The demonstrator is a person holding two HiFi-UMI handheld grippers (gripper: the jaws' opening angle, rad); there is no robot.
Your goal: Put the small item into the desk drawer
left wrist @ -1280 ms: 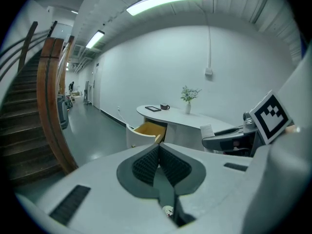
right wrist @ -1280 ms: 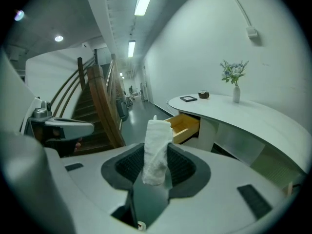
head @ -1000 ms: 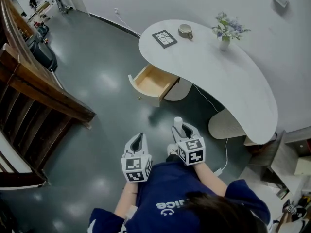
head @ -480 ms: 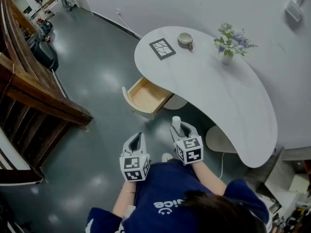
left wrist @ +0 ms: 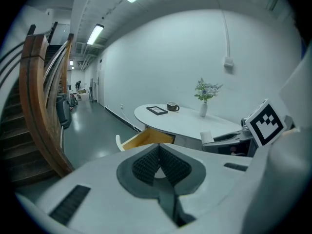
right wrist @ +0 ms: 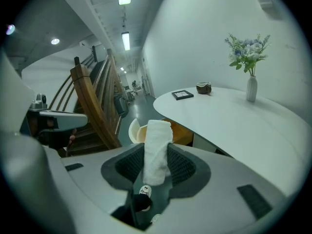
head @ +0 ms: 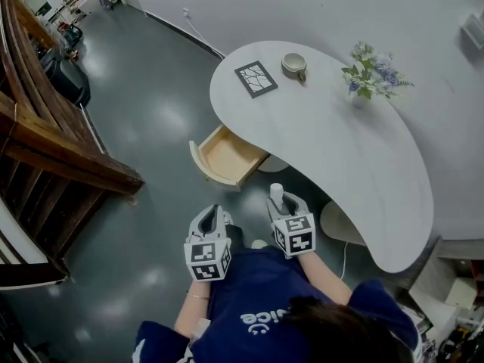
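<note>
The small item, a white rolled cloth [right wrist: 157, 150], is clamped between the ribbed pads of the right tongs [right wrist: 157, 156]. Its long axis runs out along the jaws, so about half of the roll stands clear beyond their tips. The left tongs [left wrist: 158, 161] are closed on nothing, pads meeting at the tip.

What matters for the coming move is where the open wooden drawer with a pale curved front [head: 225, 156] lies. It juts out from under the near edge of the white curved counter [head: 340, 150], close to that counter's rounded left end, with its mouth facing up. Seen from the head view, it sits ahead of both tongs and well apart from them: almost straight ahead of the empty left one, ahead and to the left of the loaded right one. Neither is clearly nearer. I judge the right tongs must travel forward and leftward, then tip the roll down into the drawer's bare interior.
</note>
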